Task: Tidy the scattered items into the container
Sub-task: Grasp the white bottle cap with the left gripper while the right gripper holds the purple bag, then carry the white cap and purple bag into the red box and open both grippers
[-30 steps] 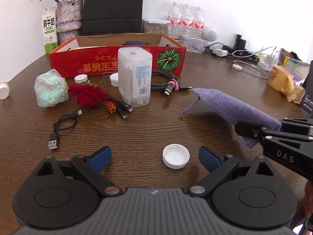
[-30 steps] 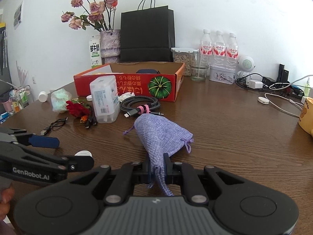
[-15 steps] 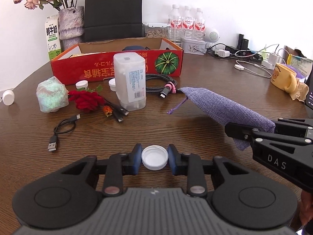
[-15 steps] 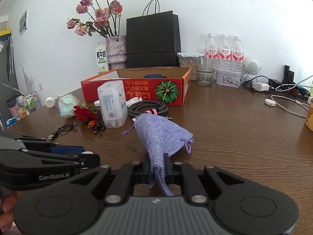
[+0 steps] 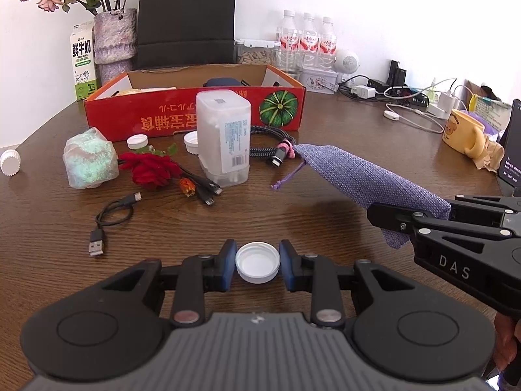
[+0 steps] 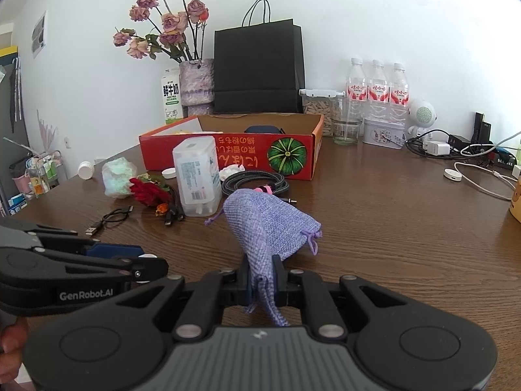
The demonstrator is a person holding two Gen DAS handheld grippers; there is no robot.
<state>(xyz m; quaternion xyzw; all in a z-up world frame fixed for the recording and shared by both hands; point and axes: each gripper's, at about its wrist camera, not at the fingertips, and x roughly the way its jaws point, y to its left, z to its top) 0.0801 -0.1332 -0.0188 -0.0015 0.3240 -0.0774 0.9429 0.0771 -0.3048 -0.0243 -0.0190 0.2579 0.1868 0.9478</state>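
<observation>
Items lie scattered on the desk [image 5: 342, 176] in front of the red box [image 5: 195, 110], which stands open at the back and already has a dark thing inside it.

Far left of the box, near the desk edge, a white bottle [image 5: 9, 162] lies on its side. In front of the box's left end sits a pale green wrapped lump [image 5: 89, 159], with a red flower [image 5: 149, 167] touching its right side. Nearer the camera than those two, a short black cable [image 5: 109, 218] lies looped. Just in front of the box wall a small white cap [image 5: 137, 141] rests, and a second one [image 5: 190, 138] lies partly behind a clear plastic case [image 5: 224, 140] that stands upright before the box's middle. A braided coil [image 5: 270, 137] lies right of the case, below the box's pumpkin picture.

The left claw [image 5: 258, 262] is closed on a third white cap [image 5: 258, 262], open side up, both blue pads [image 5: 229, 257] pressing its rim, well in front of the box.

To the right, the right claw [image 6: 262, 288] is clamped on one corner of a purple pouch [image 6: 270, 224], which hangs raised off the desk, its free end pointing toward the coil. Far right of the box stands a yellow mug [image 5: 464, 133].
</observation>
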